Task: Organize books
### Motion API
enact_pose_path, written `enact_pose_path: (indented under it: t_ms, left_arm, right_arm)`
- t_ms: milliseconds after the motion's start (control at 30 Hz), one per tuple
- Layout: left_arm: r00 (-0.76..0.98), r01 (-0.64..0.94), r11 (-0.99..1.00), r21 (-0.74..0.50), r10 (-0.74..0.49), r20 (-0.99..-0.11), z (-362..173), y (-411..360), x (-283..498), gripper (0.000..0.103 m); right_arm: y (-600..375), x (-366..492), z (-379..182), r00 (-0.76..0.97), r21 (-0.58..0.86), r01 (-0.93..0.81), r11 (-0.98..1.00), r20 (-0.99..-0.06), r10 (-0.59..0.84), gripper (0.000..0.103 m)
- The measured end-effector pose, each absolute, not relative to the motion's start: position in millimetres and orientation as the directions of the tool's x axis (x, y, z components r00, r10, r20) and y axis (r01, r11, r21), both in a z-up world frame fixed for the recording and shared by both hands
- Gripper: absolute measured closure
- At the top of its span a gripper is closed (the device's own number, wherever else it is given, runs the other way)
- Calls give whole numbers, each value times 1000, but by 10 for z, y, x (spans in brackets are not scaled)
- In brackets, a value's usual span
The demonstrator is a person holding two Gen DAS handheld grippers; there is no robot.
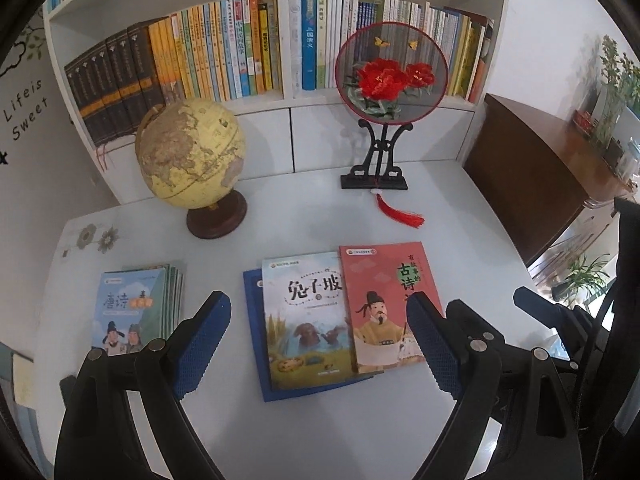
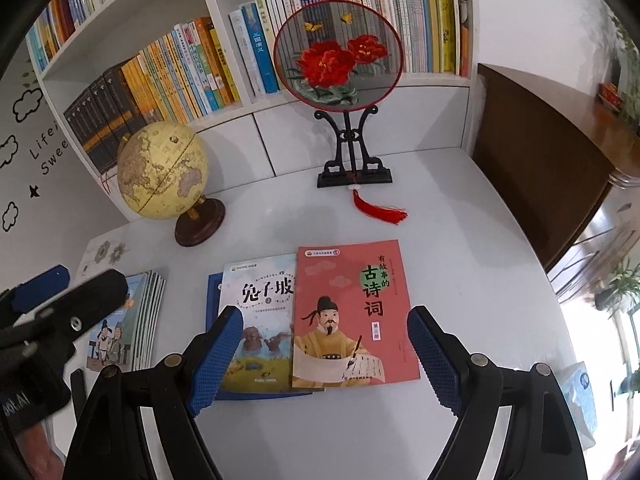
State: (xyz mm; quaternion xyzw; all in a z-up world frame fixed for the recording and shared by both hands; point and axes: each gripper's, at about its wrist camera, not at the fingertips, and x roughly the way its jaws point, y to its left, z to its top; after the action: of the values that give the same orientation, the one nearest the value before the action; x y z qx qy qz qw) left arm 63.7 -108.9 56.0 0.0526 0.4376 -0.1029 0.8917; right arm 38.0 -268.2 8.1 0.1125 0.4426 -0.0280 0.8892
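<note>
The left gripper [image 1: 318,342] hangs over the near part of the white desk [image 1: 360,432] with its blue pads spread wide and nothing between them. The right gripper [image 2: 325,354] is the same: jaws well apart, empty, tilted down toward the books without touching any.

Just beyond the fingers lie the loose books. A red poetry book [image 2: 352,312] sits on the right, its left edge overlapping a picture book with brown animals on the cover [image 1: 306,320]. Under that one a dark blue book [image 1: 253,320] shows along the left and near edges. These three form an untidy overlapping pile, not squared up.

Well apart from them, at the left of the desk, a small stack of thin pale-blue books [image 1: 138,308] lies fanned a little, so its edges step out to the right.

Farther back stand a globe [image 1: 190,152] on a wooden base and a round embroidered fan on a black stand [image 1: 390,68], its red tassel trailing toward the books. Behind them the white bookshelf [image 1: 282,32] holds full rows of upright books.

By my reading the tidying has hardly begun: no book is in hand, and both the overlapping pile and the fanned stack remain to be gathered and put away.
</note>
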Motion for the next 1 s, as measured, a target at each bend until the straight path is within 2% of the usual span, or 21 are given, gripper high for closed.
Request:
enact_pose_path:
  t_ms: [533,633,700,800,867,1000]
  left_arm:
    - [555,255,967,-17,-160,-817,340,-1296,727,14]
    - [532,292,954,-66,-219,-818,5,-1225,900,13]
    - [458,324,941,-98,-246,-854,-282,-1175,1041,15]
    - [358,276,941,-196,-290,-888,-661,-1051,1249,15]
    - [330,258,934,-245,-324,-886,-846,-1033,1342,15]
    - [290,247,939,-239,-307,-907,-1225,-1171,1472,15]
  right_arm:
    - [-2863,439,-3,591,159,156,975,-806,37,20]
    - [-2934,469,-187,592,169,140,976,-804,54,20]
    - [-3013,482,-408,565,159,157,975,-824,43,20]
    - [-3170,500,-738,535,187,173,967,-842,67,20]
    - [-3239,530,-927,521,200,182,963,-850,78,24]
    - [-3304,660,-1282,481,195,187,963,-873,83,30]
